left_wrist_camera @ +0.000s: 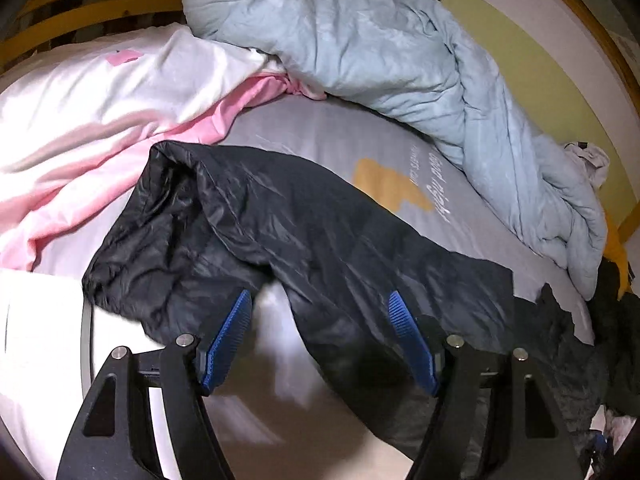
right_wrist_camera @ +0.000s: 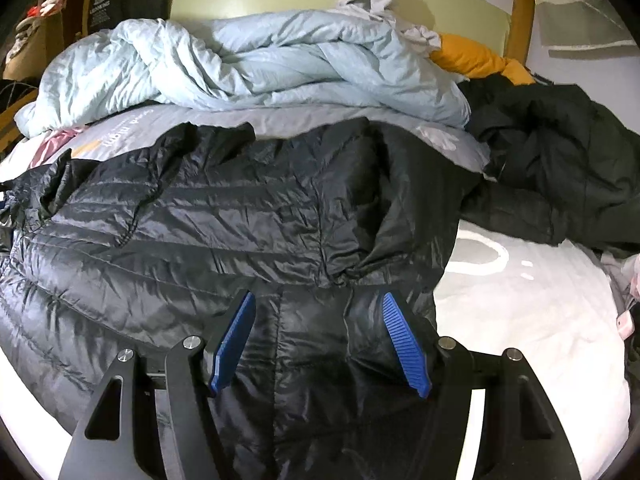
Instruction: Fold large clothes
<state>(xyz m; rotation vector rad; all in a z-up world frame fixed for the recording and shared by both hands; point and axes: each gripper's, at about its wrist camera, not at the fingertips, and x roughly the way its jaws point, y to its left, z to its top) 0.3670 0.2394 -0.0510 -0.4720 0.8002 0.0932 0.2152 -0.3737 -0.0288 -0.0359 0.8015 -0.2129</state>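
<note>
A black quilted puffer jacket (right_wrist_camera: 224, 232) lies spread on the bed; in the left wrist view I see one of its sleeves (left_wrist_camera: 248, 224) stretched across the grey sheet. My left gripper (left_wrist_camera: 320, 300) is open and empty, hovering over the sleeve near its lower edge. My right gripper (right_wrist_camera: 316, 300) is open and empty, with its blue pads on either side of the jacket's body just below a gathered seam (right_wrist_camera: 340, 272).
A crumpled light blue duvet (left_wrist_camera: 360, 48) lies along the back, also in the right wrist view (right_wrist_camera: 240, 68). A pink and white blanket (left_wrist_camera: 100, 112) sits at left. A dark green coat (right_wrist_camera: 560, 160) and an orange garment (right_wrist_camera: 476, 56) lie at right. A wooden bed frame (right_wrist_camera: 520, 12) is behind.
</note>
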